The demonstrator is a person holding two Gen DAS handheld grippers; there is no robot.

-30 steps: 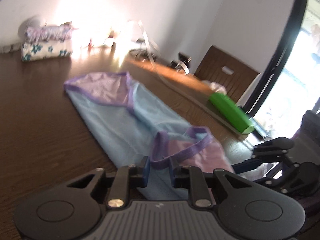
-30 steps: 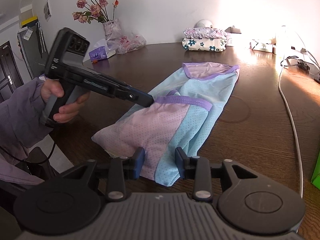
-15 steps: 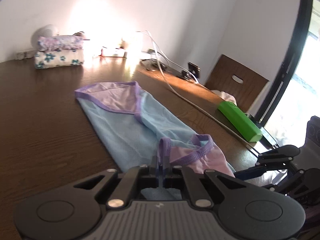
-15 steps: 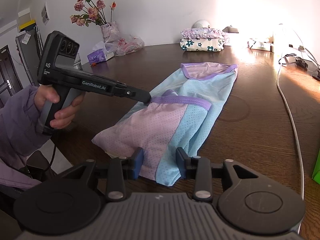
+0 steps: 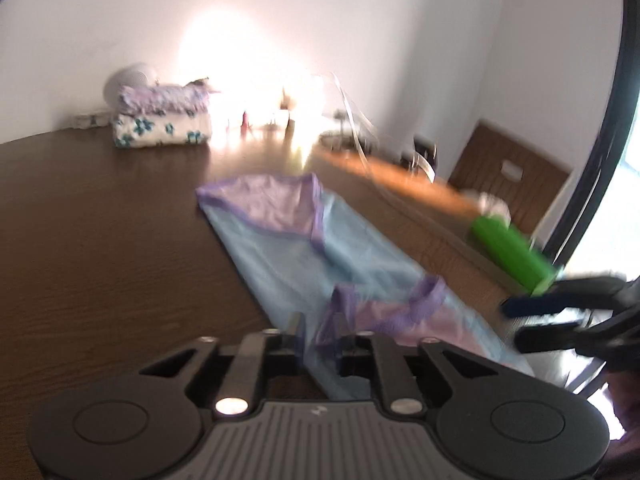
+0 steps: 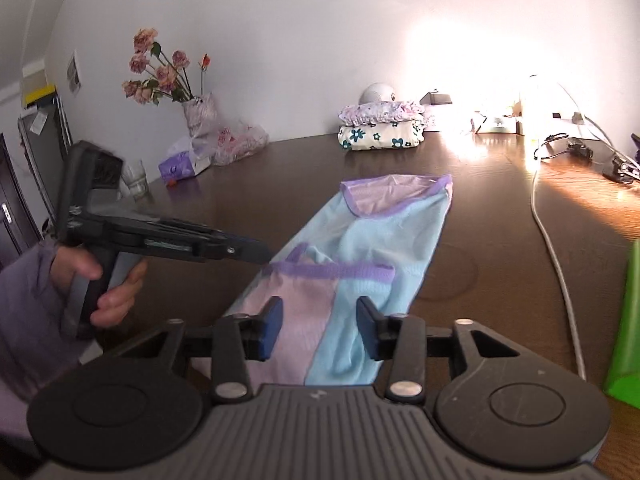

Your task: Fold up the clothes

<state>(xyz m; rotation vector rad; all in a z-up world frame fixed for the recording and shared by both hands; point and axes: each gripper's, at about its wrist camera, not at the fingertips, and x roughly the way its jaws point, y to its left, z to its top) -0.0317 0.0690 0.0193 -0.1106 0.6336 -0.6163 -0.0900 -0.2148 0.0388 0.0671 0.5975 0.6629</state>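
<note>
A light blue garment (image 5: 288, 256) with lilac panels and purple trim lies lengthwise on the dark wooden table (image 5: 100, 248). Its near part is folded over, so a purple hem (image 6: 332, 270) runs across it. My left gripper (image 5: 320, 340) is at that hem's left end; its jaws are opening, with the hem and blue cloth loose between them. In the right wrist view the left gripper (image 6: 264, 256) comes in from the left in a person's hand (image 6: 116, 300). My right gripper (image 6: 319, 328) hangs over the garment's (image 6: 384, 240) near end. Its jaws are closing, still apart, astride the cloth.
Folded clothes (image 6: 380, 128) are stacked at the table's far edge. A white cable (image 6: 556, 248) runs down the right side past a green object (image 6: 628, 340). A vase of flowers (image 6: 196, 116), a glass (image 6: 136, 184) and a tissue pack (image 6: 180, 164) stand far left. A chair (image 5: 508, 184) stands beyond the table.
The left jaws shut on the purple hem half a second ago and have now parted again. The right jaws have drawn closer together over the near end.
</note>
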